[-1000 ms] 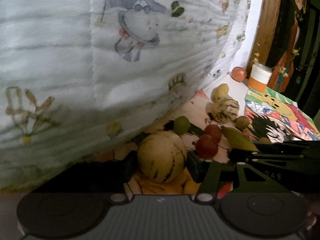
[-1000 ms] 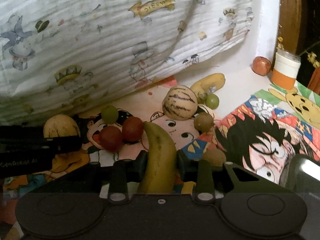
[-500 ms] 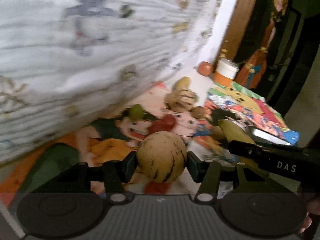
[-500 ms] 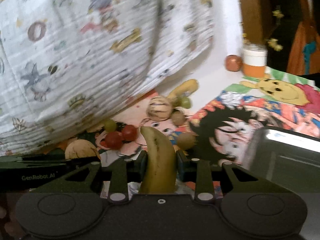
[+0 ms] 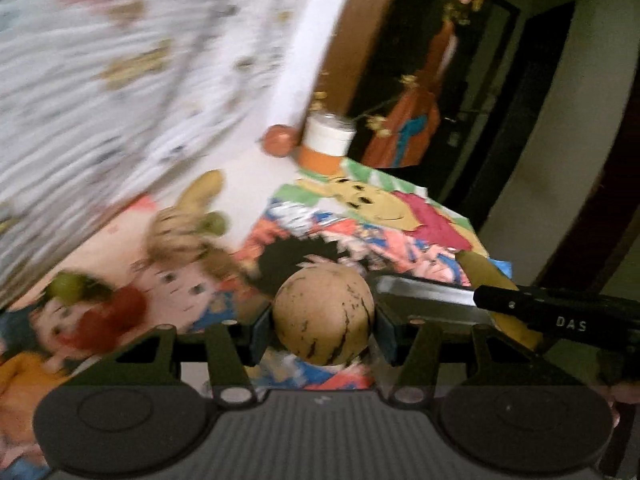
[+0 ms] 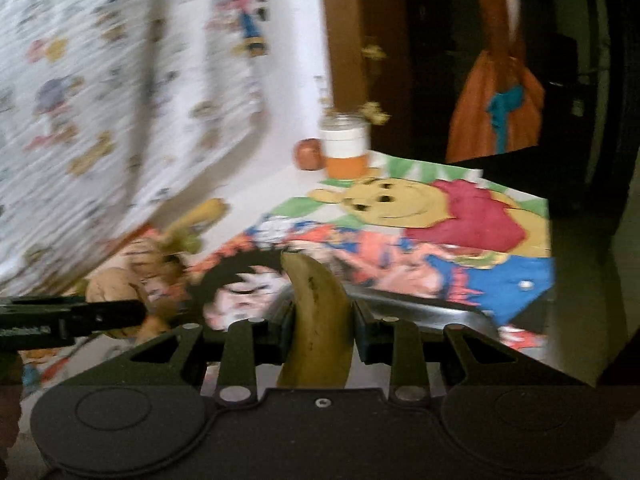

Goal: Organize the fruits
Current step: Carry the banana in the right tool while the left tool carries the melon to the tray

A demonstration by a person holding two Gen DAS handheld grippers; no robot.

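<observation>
A round tan melon [image 5: 324, 312] with dark streaks sits between the pads of my left gripper [image 5: 322, 326], which is shut on it and holds it above the cartoon mat [image 5: 384, 208]. My right gripper [image 6: 322, 334] is shut on a yellow-green banana [image 6: 316, 300] that points away from the camera. Just beyond both fruits lies a shiny metal tray [image 6: 424, 308], also seen in the left wrist view as the tray [image 5: 428, 300]. In that view the banana [image 5: 486, 274] shows at the right. The picture is blurred.
Loose fruits lie on the mat at the left: a striped melon [image 5: 176, 232], a yellow fruit [image 5: 202, 192], green fruits [image 5: 214, 222] and red fruits [image 5: 120, 312]. A printed quilt [image 5: 100, 80] rises on the left. An orange-and-white cup [image 6: 346, 148] and a reddish fruit [image 6: 308, 154] stand at the back.
Both grippers have lifted a little and swung right, away from the fruit pile and quilt, each carrying its fruit. The metal tray has come into view ahead of them.
</observation>
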